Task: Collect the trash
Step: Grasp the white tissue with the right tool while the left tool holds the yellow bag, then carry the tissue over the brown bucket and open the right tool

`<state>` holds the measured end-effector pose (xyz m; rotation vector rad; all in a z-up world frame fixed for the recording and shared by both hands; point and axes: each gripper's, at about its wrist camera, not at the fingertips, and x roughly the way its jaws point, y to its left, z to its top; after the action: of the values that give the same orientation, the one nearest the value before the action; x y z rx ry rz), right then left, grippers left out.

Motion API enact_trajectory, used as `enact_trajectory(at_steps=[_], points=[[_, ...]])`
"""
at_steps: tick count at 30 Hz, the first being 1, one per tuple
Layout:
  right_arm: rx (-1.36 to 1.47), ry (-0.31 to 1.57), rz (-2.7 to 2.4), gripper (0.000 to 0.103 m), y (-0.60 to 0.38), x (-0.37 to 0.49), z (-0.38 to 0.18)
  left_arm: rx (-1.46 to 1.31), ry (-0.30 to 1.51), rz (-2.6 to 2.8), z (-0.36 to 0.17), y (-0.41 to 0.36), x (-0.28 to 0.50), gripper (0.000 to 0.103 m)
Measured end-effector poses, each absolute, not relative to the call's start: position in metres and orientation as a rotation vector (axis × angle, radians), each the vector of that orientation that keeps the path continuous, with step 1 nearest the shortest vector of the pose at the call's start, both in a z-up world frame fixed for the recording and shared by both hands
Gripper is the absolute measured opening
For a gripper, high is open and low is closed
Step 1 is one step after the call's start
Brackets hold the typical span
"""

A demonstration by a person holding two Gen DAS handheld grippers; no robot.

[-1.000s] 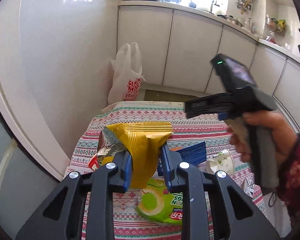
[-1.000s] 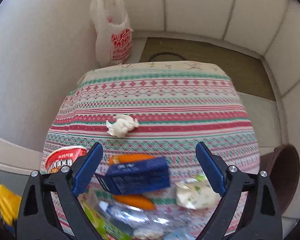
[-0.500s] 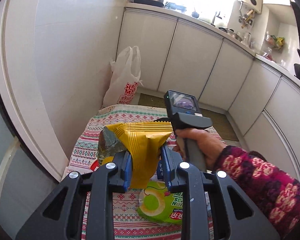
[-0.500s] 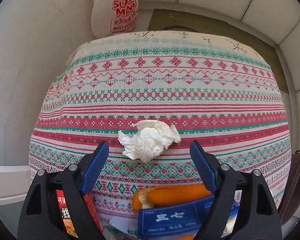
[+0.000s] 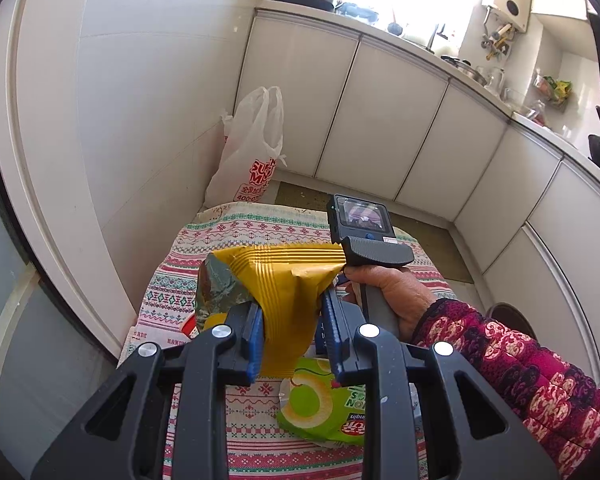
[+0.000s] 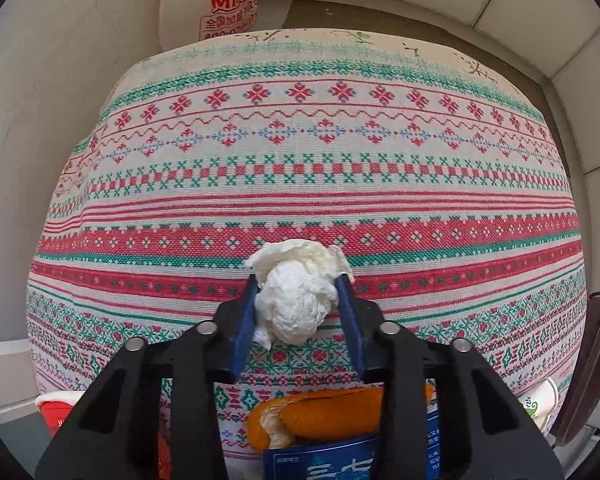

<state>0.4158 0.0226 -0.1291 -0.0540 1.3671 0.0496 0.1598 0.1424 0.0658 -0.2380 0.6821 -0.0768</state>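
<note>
Tissue wad (image 6: 298, 298) (right claw's (image 6: 299, 312) view only)

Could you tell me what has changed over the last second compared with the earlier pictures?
The right tongs moved forward over the striped tablecloth, past the blue box and orange peel, and closed on the crumpled white tissue, which had lain free between their open fingers. The left tongs stayed clamped on the yellow snack bag, and the green wrapper did not move.

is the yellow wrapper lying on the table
No, the left tongs are shut on the wrapper, holding it up above the tablecloth.
</note>
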Motion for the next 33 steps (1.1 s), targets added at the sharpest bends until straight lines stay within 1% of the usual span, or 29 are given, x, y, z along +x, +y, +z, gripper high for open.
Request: enact_trajectory(at_steps=[4,10,14,16,20,26,30,33], points=[[-0.055,1.359,0.056,0.023,0.015,0.411,-0.127,-0.236,0.685,-0.081,0.065,0.142,0.160,0.025],[-0.031,1.334,0.042,0.020,0.011,0.392,-0.118,-0.234,0.685,-0.084,0.067,0.141,0.160,0.025],[-0.010,1.281,0.043,0.020,0.003,0.377,-0.092,-0.233,0.672,-0.094,0.073,0.137,0.156,0.025],[0.001,1.245,0.044,0.020,-0.004,0.371,-0.072,-0.231,0.666,-0.099,0.075,0.135,0.154,0.025],[0.056,1.139,0.038,0.020,-0.037,0.353,-0.012,-0.226,0.658,-0.111,0.079,0.126,0.149,0.025],[0.106,0.917,-0.086,0.020,-0.132,0.315,0.084,-0.209,0.633,-0.127,0.084,0.107,0.144,0.025],[0.106,0.748,-0.247,0.020,-0.204,0.283,0.123,-0.208,0.634,-0.152,0.084,0.091,0.145,0.025],[0.123,0.644,-0.394,0.021,-0.259,0.250,0.130,-0.185,0.629,-0.186,0.085,0.072,0.144,0.025]])
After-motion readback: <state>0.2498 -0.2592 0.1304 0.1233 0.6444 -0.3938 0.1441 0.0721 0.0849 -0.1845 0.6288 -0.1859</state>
